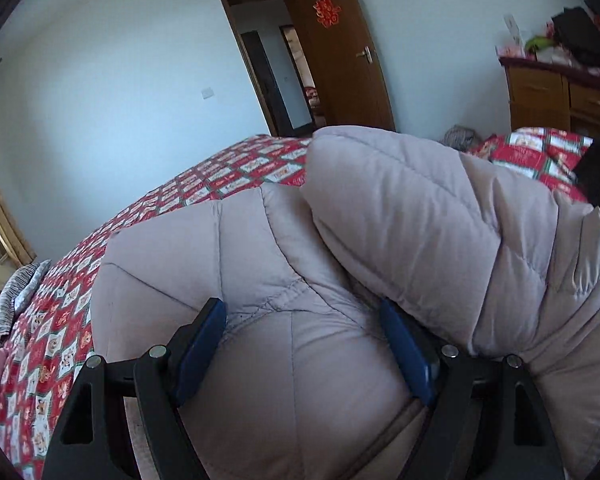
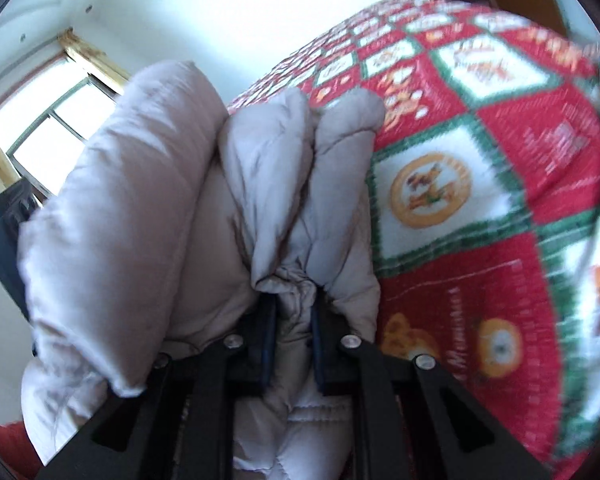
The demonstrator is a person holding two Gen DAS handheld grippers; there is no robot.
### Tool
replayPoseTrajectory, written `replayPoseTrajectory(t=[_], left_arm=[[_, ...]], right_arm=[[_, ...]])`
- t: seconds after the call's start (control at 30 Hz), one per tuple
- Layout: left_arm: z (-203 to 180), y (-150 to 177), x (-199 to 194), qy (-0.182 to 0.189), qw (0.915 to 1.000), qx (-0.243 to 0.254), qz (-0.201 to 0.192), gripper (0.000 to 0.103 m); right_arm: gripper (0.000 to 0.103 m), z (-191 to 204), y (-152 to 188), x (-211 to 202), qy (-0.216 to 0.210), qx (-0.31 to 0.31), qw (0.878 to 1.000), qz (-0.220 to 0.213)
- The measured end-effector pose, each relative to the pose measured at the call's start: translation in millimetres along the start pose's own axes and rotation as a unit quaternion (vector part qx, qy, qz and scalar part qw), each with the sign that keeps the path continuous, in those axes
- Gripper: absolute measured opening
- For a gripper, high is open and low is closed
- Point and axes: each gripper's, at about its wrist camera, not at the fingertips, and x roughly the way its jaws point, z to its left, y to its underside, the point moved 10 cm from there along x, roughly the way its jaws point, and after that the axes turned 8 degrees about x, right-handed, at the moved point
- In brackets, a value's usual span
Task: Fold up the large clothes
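Note:
A large pale pinkish-grey quilted down coat (image 1: 400,216) lies bunched on a bed with a red, green and white patterned blanket (image 1: 228,176). My left gripper (image 1: 304,312) is open, its blue-padded fingers (image 1: 204,344) spread wide with puffy coat fabric bulging between them. A folded part of the coat rises over its right finger. In the right wrist view the coat (image 2: 140,208) fills the left and centre. My right gripper (image 2: 294,300) is shut on a gathered fold of the coat, lifted above the blanket (image 2: 480,208).
An open brown door (image 1: 340,56) stands at the back wall. A wooden dresser (image 1: 552,96) with clutter stands at the right. A striped pillow (image 1: 16,300) lies at the bed's left end. A window (image 2: 48,128) is behind the coat in the right wrist view.

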Motion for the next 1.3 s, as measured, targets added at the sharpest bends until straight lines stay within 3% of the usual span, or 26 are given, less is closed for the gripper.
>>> replayPoseTrajectory(t=[0.1, 0.2, 0.27, 0.3, 0.33, 0.43, 0.5, 0.53, 0.67, 0.83, 1.0, 1.3], left_arm=[[0, 1, 5, -0.006, 0.9999, 0.011, 0.004, 0.080], [4, 4, 9, -0.008, 0.9999, 0.013, 0.007, 0.080], [2, 3, 9, -0.013, 0.9997, 0.019, 0.008, 0.080], [1, 2, 9, -0.015, 0.9996, 0.021, 0.009, 0.080], [0, 2, 8, -0.018, 0.9995, 0.024, 0.011, 0.080], [-1, 4, 8, -0.024, 0.9993, 0.026, 0.014, 0.080], [1, 5, 7, -0.023, 0.9994, 0.022, 0.013, 0.080], [0, 4, 7, -0.023, 0.9995, 0.020, 0.012, 0.080], [-1, 3, 10, -0.022, 0.9995, 0.018, 0.015, 0.080], [0, 5, 16, -0.029, 0.9993, 0.012, 0.020, 0.080], [4, 9, 28, -0.036, 0.9987, -0.006, 0.036, 0.081], [2, 9, 22, -0.057, 0.9975, 0.004, 0.041, 0.082]], right_arm=[[0.026, 1, -9, -36, 0.037, -0.009, 0.999, -0.038], [0.027, 23, -28, -78, 0.018, -0.031, 0.995, -0.088], [0.034, 47, -39, -93, 0.005, -0.056, 0.992, -0.110], [0.043, 62, -41, -93, 0.003, -0.075, 0.991, -0.110], [0.046, 72, -41, -88, 0.006, -0.089, 0.991, -0.099], [0.038, 78, -36, -50, 0.043, -0.118, 0.991, -0.047], [0.032, 56, -31, -29, 0.104, -0.122, 0.986, -0.034], [0.031, 46, -27, -27, 0.112, -0.114, 0.987, -0.028], [0.030, 20, -13, -17, 0.110, -0.067, 0.991, -0.025], [0.030, 3, -11, -2, 0.059, -0.004, 0.998, -0.029], [0.030, 12, -13, 2, 0.080, -0.007, 0.995, -0.056], [0.032, 15, -11, -4, 0.094, -0.031, 0.995, -0.031]])
